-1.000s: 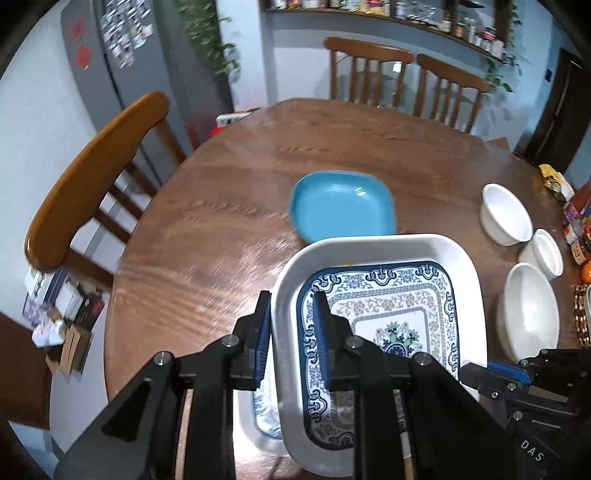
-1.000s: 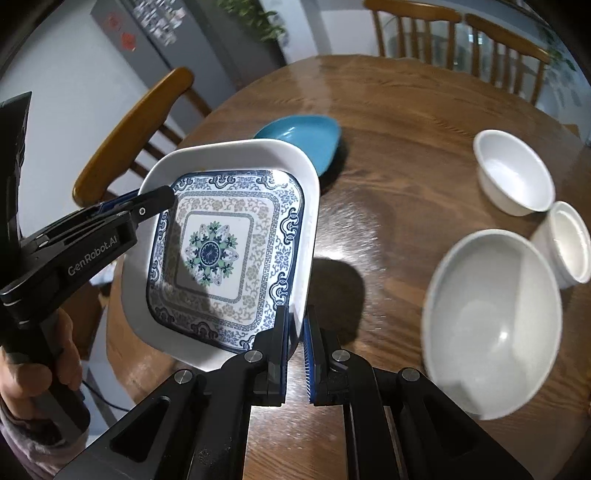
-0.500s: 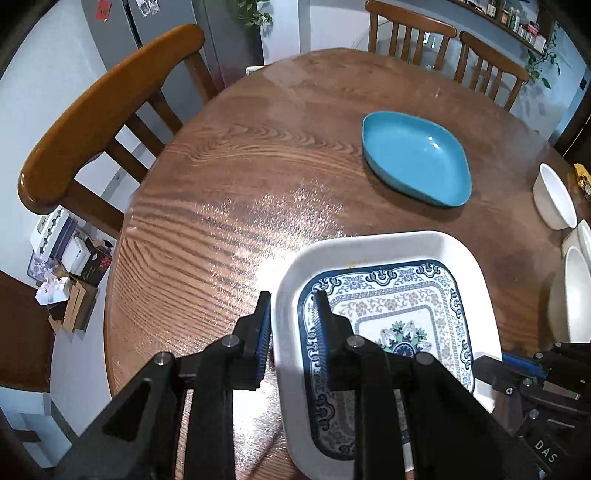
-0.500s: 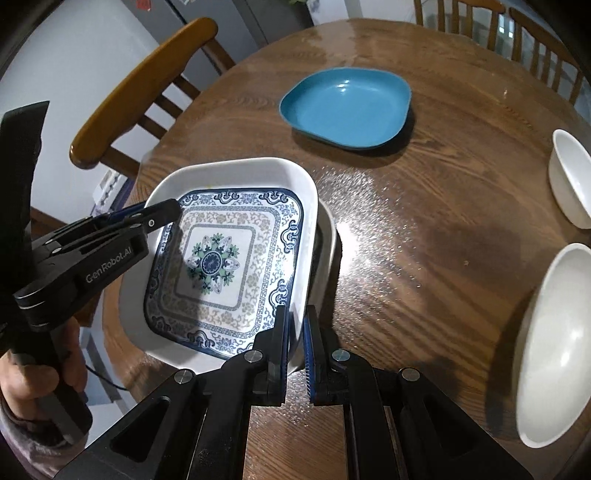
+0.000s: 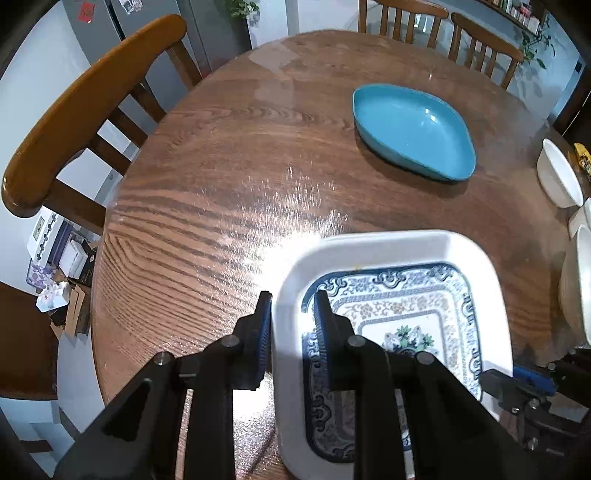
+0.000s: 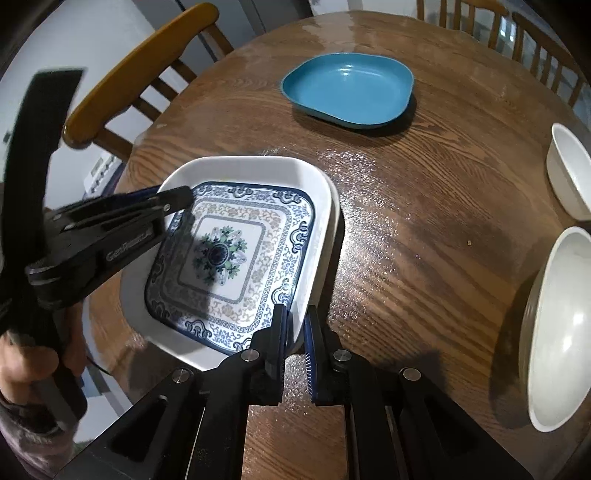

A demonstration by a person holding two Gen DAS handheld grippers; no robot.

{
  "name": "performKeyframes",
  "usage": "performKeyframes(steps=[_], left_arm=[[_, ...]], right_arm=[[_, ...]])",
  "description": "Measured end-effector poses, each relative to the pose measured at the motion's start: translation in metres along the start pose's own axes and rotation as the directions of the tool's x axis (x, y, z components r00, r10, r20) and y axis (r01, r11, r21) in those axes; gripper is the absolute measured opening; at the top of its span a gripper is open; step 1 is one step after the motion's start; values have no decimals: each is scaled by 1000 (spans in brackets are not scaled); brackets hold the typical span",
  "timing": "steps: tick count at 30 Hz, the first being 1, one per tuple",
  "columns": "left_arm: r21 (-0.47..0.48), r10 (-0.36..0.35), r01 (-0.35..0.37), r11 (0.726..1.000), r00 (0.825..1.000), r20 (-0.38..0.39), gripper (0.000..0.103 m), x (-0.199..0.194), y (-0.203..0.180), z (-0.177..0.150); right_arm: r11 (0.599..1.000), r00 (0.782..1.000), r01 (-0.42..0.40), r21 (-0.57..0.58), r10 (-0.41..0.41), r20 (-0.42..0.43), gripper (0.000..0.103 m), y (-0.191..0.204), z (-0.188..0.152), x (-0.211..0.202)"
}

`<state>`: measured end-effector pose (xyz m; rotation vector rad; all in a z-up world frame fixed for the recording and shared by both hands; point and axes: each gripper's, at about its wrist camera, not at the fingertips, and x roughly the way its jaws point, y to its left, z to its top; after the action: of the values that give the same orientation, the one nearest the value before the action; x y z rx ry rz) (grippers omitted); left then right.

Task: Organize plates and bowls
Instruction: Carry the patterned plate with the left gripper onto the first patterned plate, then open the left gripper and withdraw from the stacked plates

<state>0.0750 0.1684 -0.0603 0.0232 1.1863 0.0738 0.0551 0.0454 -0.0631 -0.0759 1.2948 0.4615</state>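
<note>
A white square plate with a blue floral pattern (image 5: 402,317) (image 6: 229,251) is low over the near-left part of the round wooden table (image 5: 229,177). A second white plate's edge (image 6: 334,214) shows under it. My left gripper (image 5: 291,325) is shut on the patterned plate's left rim; it also shows in the right wrist view (image 6: 173,197). My right gripper (image 6: 295,332) is shut on the plate's near-right rim; it also shows in the left wrist view (image 5: 517,380). A blue square plate (image 5: 413,129) (image 6: 351,88) lies farther back.
White bowls stand at the table's right: a large one (image 6: 557,325) near, a smaller one (image 6: 570,170) behind it. A wooden chair (image 5: 85,107) stands at the left edge, two more chairs (image 5: 443,22) at the far side.
Both grippers have carried the patterned plate down and toward the near-left of the table. It now sits low over a second white plate, and the blue plate is farther away.
</note>
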Motion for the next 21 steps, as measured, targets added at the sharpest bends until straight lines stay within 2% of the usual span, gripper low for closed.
performKeyframes(steps=[13, 15, 19, 21], left_arm=[[12, 0, 0, 1000, 999, 40, 21, -9, -3, -7], [12, 8, -9, 1000, 999, 51, 37, -14, -4, -8], [12, 8, -9, 1000, 996, 87, 53, -29, -6, -9], [13, 11, -12, 1000, 995, 102, 67, -36, -8, -9]], right_arm=[[996, 995, 88, -30, -87, 46, 11, 5, -3, -6], [994, 992, 106, -32, -104, 71, 11, 2, -6, -14], [995, 990, 90, -31, -86, 111, 11, -1, -8, -28], [998, 990, 60, -25, -57, 127, 11, -5, -11, -34]])
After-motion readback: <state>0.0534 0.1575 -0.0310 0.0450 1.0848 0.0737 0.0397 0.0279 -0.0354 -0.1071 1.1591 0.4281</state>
